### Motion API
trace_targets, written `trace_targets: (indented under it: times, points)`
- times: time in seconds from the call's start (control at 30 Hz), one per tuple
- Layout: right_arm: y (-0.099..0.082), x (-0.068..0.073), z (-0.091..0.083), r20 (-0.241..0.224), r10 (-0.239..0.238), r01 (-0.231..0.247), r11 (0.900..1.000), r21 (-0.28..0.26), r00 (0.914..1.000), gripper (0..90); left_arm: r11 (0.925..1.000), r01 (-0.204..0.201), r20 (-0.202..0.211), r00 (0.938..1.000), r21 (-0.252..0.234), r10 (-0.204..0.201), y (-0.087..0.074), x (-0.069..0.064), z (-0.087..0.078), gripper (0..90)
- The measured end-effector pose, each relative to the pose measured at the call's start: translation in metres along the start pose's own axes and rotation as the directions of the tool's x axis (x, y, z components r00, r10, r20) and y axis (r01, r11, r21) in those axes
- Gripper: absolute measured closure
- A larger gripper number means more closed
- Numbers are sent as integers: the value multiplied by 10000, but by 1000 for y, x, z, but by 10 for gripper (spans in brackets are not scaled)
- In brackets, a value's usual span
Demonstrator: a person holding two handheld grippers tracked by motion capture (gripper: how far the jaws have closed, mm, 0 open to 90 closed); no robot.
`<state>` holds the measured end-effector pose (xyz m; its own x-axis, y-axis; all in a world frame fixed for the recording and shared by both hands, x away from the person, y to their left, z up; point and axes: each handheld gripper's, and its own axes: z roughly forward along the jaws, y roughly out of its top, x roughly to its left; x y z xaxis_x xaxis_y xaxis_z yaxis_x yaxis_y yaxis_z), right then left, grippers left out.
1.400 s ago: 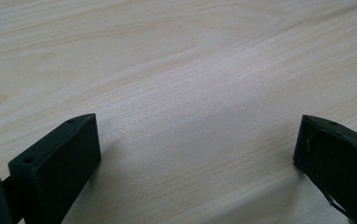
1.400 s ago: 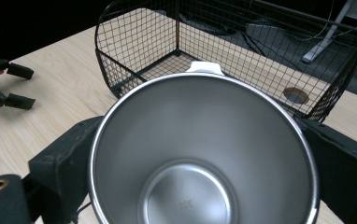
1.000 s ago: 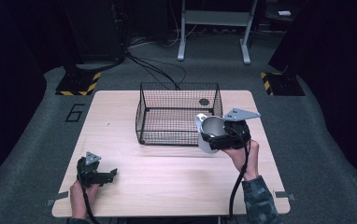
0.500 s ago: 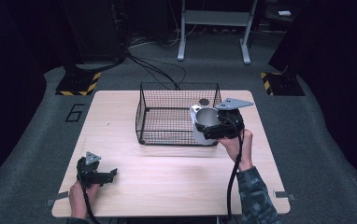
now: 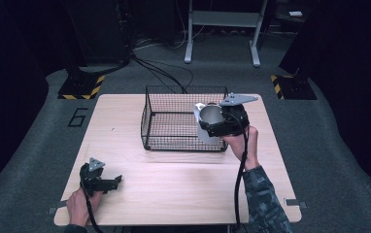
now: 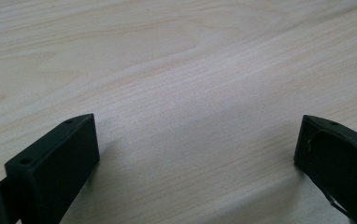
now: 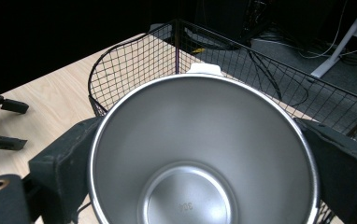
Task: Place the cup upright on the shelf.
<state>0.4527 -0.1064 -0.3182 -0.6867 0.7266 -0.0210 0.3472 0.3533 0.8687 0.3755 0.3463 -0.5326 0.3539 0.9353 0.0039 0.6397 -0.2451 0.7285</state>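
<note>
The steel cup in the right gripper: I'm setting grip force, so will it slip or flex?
The steel cup looks rigid, so it is unlikely to flex. Its polished wall seems slippery, and the right gripper's fingers hold it across the curved body, so it might twist.

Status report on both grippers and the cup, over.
Right gripper shut on steel cup, above wire basket corner. Left gripper open, idle on table.
</note>
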Motion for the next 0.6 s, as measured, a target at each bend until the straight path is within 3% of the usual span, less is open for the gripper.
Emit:
trace_targets:
  times: [0.6]
  points:
    - [15, -7, 28, -18, 59, -58, 9999, 140, 10000, 57, 10000, -5, 13, 10000, -13, 5, 0, 0, 0, 0]
